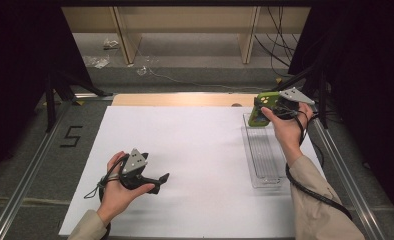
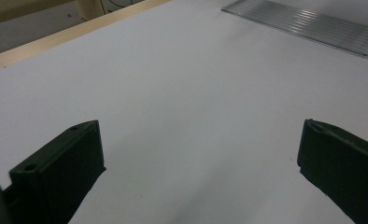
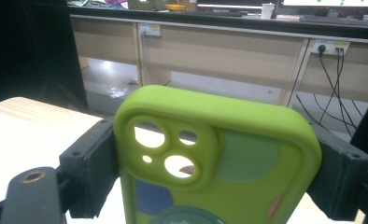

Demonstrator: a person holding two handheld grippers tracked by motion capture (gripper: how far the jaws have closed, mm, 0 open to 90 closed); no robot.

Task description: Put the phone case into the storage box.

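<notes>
Fingers of the right gripper [image 1: 263, 111] are clamping a green phone case [image 3: 210, 158] at two o'clock, above the clear tray [image 1: 263, 159]; the left gripper [image 1: 161, 181] fingers are standing wide at seven o'clock on the worktop [image 1: 195, 150].

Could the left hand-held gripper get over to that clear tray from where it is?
Probably yes: the left hand-held gripper is open and holding nothing, and bare white sheet lies between it and the clear tray.

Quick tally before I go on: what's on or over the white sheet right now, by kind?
Green phone case: 1, clamped in the right gripper
Clear ribbed tray: 1, on the white sheet
Grippers: 2, the left gripper open, nothing between its jaws
Total: 4
</notes>
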